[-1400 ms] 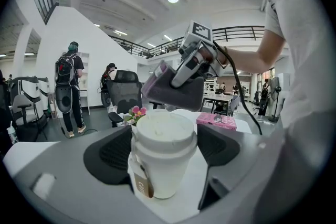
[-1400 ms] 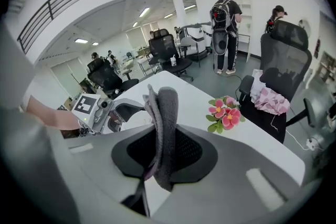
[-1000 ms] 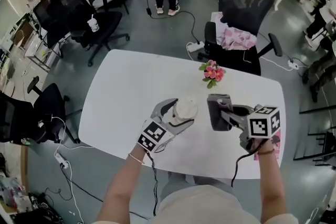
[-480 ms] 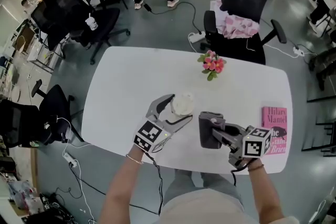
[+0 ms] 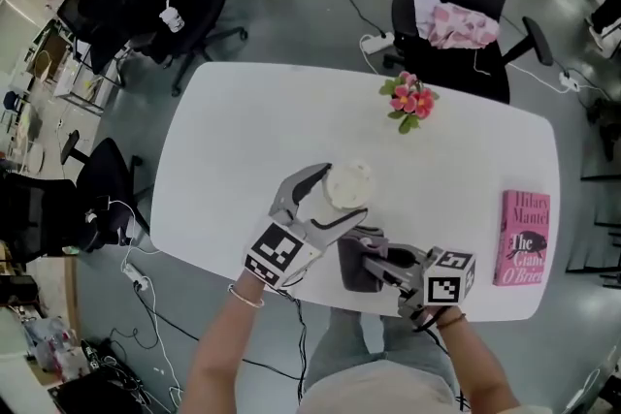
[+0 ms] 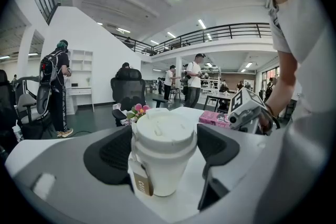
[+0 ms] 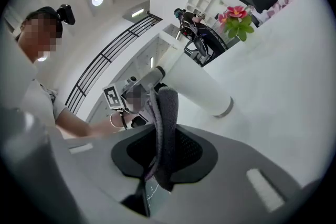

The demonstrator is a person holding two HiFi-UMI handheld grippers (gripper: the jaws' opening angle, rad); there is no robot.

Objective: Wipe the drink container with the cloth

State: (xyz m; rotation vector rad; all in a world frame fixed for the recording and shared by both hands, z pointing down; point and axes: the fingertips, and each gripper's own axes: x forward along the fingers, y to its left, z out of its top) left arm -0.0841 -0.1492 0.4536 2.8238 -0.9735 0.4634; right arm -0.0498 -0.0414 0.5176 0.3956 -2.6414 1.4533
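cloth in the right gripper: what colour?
Dark grey. The cloth shows best in the right gripper view.

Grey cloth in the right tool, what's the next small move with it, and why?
Probably ease the right tool forward until the dark grey cloth presses the side of the white lidded paper cup. The left tool clamps that cup upright, and the cloth hangs close beside it.

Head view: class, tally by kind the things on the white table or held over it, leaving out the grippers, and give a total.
white cup: 1
grey cloth: 1
pink book: 1
flower bunch: 1
Total: 4
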